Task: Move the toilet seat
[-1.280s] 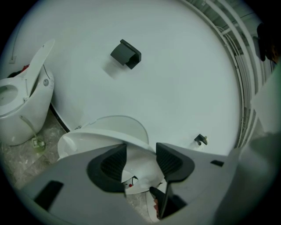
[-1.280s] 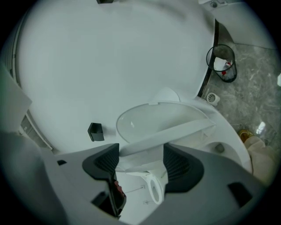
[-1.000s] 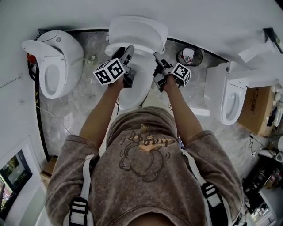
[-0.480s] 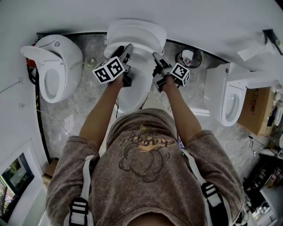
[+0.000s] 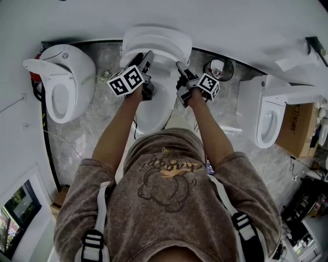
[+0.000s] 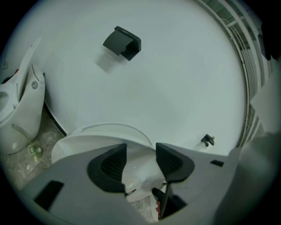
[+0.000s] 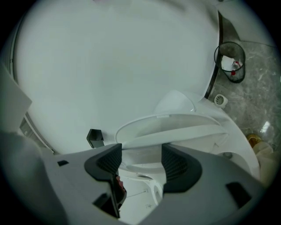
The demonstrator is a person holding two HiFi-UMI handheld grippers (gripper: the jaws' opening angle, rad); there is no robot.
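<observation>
Three white toilets stand in a row on the grey marbled floor [image 5: 97, 117] against a pale wall [image 5: 154, 13]. The left toilet [image 5: 64, 77] has its lid up and stands well apart from the hands. The middle toilet [image 5: 154, 97] is the one being worked on. Its toilet seat [image 5: 154, 43] is tipped up at the back toward the wall, beyond and between the two grippers. The left gripper [image 5: 146, 59] reaches over the bowl's left side. In the left gripper view its jaws stand moderately apart, with only white porcelain showing in the gap and the pads pressing on nothing. A black wall bracket [image 6: 123, 42] hangs high on the wall ahead of it. The right gripper [image 5: 180, 66] comes in over the bowl's right side. Its jaws are fairly wide and have just been closing, the seat's lower rim runs just past their tips, and nothing is clamped between them. Each gripper carries one marker cube. The person's two forearms and brown sweatshirt [image 5: 169, 194] hide the near part of the middle bowl. A small round black-rimmed bin [image 5: 219, 65] sits on the floor just right of that toilet. The right toilet [image 5: 266, 120] follows with its lid up, and a cardboard box [image 5: 297, 128] stands just beside it.
</observation>
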